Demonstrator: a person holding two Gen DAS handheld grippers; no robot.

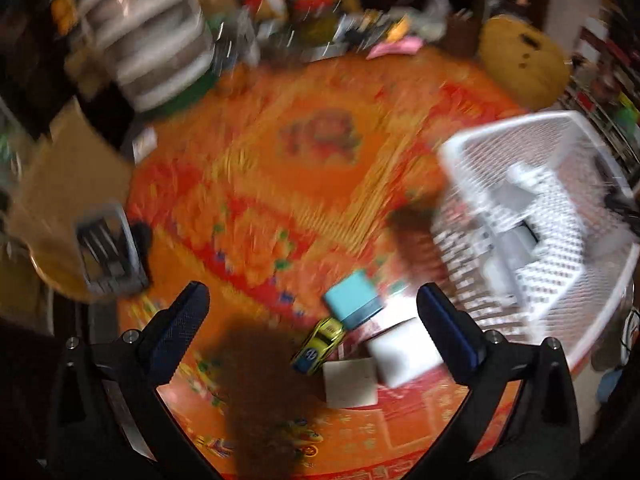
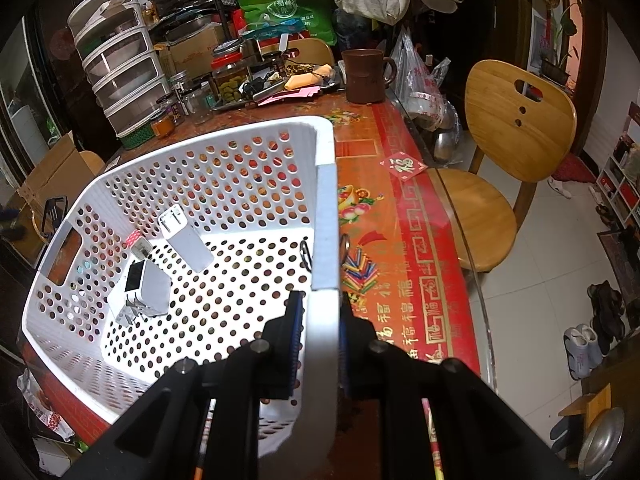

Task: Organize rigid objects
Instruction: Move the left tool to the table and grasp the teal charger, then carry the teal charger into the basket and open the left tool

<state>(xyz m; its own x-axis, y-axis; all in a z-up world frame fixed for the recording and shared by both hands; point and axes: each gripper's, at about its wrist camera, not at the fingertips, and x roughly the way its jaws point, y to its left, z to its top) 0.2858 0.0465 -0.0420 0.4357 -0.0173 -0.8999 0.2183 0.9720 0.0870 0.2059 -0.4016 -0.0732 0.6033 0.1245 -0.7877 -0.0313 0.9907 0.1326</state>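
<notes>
Seemingly cluttered, orange table [image 1: 280, 184]; left tool [image 1: 312, 316] gapes empty, right tool [image 2: 320, 320] clamps basket [image 2: 326, 216].

Orange-red patterned tablecloth [image 2: 404, 240] is covering the table. White drawer tower [image 2: 120, 60] is standing at the far left corner, cardboard box [image 2: 192, 54] sitting just beside it. Green bag [image 2: 286, 10] is leaning behind the jars; one jar with a red lid [image 2: 228, 76] is holding greenish contents. Brown mug [image 2: 366, 76] is sitting near the far edge, clear plastic bag [image 2: 422, 80] just to its right. Wooden chair [image 2: 516, 136] is standing beside the table. Shoes [image 2: 604, 312] are lying on the tiled floor.
</notes>
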